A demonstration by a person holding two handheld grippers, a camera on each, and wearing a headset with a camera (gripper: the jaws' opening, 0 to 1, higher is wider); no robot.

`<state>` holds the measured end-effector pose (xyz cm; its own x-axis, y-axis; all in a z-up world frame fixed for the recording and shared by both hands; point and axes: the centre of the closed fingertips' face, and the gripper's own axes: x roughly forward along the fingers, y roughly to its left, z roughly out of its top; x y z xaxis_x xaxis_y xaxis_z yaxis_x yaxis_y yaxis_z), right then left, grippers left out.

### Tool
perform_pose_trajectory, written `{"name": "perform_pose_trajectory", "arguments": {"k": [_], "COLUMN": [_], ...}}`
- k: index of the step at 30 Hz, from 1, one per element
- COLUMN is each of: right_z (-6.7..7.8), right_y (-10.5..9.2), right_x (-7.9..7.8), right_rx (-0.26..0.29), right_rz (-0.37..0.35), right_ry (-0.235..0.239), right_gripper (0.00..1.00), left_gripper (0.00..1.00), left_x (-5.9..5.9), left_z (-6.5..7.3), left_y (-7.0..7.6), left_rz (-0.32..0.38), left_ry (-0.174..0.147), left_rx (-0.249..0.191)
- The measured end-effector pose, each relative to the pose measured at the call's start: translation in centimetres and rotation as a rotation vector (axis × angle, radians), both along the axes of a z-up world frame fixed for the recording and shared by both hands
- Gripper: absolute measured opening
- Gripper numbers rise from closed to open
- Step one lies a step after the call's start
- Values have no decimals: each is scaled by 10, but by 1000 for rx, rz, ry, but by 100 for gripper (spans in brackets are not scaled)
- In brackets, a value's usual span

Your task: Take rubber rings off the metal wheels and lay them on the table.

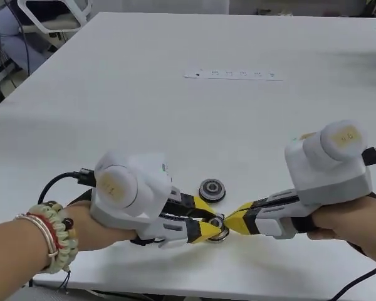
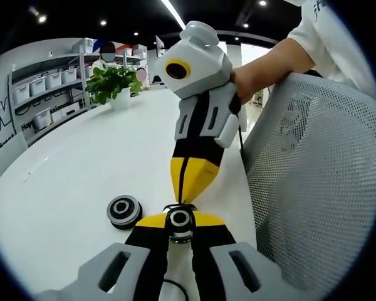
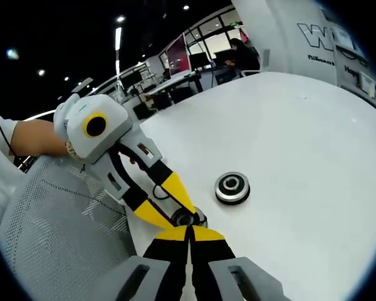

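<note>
A small metal wheel (image 1: 217, 222) with a black rubber ring is clamped between my left gripper's (image 1: 212, 231) yellow-tipped jaws, just above the white table (image 1: 175, 113) near its front edge. The left gripper view has this wheel (image 2: 180, 222) sitting between that gripper's (image 2: 179, 219) own jaws. My right gripper (image 1: 229, 224) comes in from the right, its jaws shut with the tip on the wheel's rim. A thin black strip of the ring (image 2: 175, 206) shows at that tip (image 2: 183, 199). A second ringed wheel (image 1: 212, 189) lies flat on the table just behind.
A white power strip (image 1: 233, 74) lies at the far middle of the table. A grey mesh chair back (image 2: 313, 175) stands close by the front edge. A potted plant (image 2: 113, 84) sits at the far end of the table.
</note>
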<state>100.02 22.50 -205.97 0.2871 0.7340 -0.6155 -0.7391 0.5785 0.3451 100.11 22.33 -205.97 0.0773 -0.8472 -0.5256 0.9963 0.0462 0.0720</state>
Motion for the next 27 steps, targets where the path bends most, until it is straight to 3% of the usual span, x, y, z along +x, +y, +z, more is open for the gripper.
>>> {"name": "perform_pose_trajectory", "arguments": {"k": [5,6,7,8,9,12,20,27], "right_z": [4,15,15,9,10,8,-4,-3], "right_y": [4,13,11,6,9,8,-2,-2], "right_x": [-1,0,0,1,-1,-1,2,3], "right_rx": [28,99,84,19,30,40,-26,-22], "right_rz": [9,1,-1,18,28,8,-26,-37], "right_ry": [-2,-12,4,-24,-40,-10,5,5], "right_gripper": [0,0,0,0,0,0,0,0], "left_gripper": [8,8,8,8,8,8,8,14], "left_x": [0,0,0,0,0,0,0,-4], "left_z": [0,0,0,0,0,0,0,6], "left_y": [0,0,0,0,0,0,-1,-2], "left_rz": [2,2,3,4,4,6,13,-34], "left_ry": [3,3,3,3,4,3,5,-15], "left_rx": [-2,-3,-3,-3,-3,-6,-7,48]}}
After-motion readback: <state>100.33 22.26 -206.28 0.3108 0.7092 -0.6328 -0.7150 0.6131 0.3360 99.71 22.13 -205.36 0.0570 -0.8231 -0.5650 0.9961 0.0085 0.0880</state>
